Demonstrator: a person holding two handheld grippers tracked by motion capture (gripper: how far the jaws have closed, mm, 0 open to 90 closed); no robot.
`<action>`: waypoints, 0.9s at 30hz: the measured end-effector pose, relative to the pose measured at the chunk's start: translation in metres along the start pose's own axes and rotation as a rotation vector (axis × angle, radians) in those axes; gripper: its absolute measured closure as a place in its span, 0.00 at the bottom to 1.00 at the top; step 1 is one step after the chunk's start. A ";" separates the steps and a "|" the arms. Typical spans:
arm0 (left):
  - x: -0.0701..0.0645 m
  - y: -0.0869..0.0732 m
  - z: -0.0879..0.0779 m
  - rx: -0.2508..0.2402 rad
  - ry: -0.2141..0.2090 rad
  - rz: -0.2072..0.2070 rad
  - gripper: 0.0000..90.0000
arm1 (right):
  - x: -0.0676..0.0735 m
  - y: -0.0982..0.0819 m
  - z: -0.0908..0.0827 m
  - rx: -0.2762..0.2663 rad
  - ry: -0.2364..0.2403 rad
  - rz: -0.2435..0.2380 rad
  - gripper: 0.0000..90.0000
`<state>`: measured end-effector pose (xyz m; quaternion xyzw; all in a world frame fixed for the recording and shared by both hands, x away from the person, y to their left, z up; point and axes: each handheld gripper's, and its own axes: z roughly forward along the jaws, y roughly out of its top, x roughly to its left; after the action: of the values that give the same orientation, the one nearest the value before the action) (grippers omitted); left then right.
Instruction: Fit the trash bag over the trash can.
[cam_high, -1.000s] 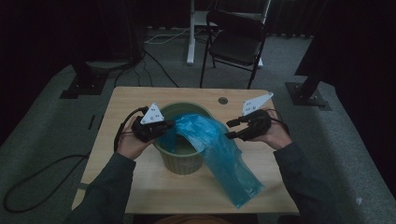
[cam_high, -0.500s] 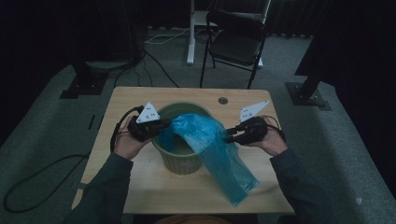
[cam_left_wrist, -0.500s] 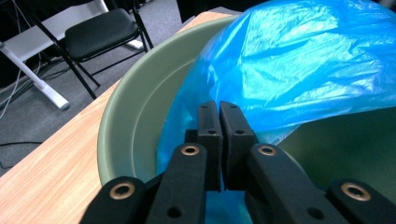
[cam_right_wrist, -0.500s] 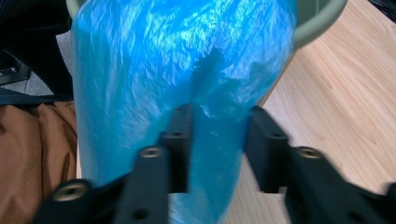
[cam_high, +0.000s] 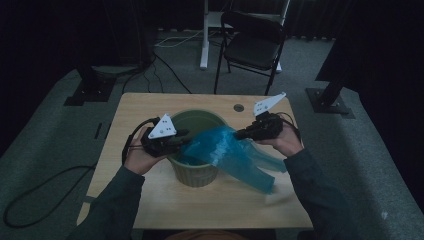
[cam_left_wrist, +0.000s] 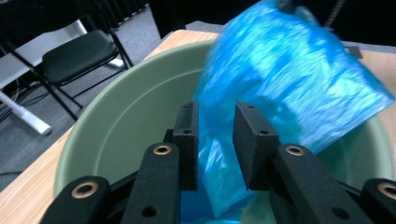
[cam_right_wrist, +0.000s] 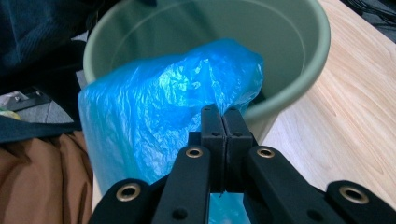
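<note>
Just handed over: right gripper (cam_right_wrist: 223, 122) fingers newly pinched on the blue plastic bag (cam_high: 227, 152) draped over the green bin (cam_high: 196, 150) rim, left gripper (cam_left_wrist: 215, 140) fingers half-parted, letting go, ready to regrasp for lining

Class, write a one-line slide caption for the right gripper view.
Right gripper shut on the blue plastic bag draped over the green bin.

Black grippers (cam_high: 182, 141) with brass rivets, dark green sleeves (cam_high: 107, 205)
</note>
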<state>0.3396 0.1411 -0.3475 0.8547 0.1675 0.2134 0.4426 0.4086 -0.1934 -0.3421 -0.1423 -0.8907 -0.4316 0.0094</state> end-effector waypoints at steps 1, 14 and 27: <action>0.000 0.000 0.000 0.000 0.000 0.000 0.78 | 0.000 0.000 0.000 0.000 0.000 0.000 1.00; -0.015 0.028 0.017 -0.039 -0.080 0.036 0.68 | 0.007 0.030 0.008 0.005 -0.008 -0.032 1.00; -0.018 0.035 0.036 0.010 -0.052 0.013 0.88 | 0.016 0.044 0.015 0.020 -0.007 -0.078 0.99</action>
<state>0.3467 0.0883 -0.3411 0.8631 0.1516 0.1932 0.4414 0.4066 -0.1525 -0.3158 -0.1089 -0.8998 -0.4225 -0.0089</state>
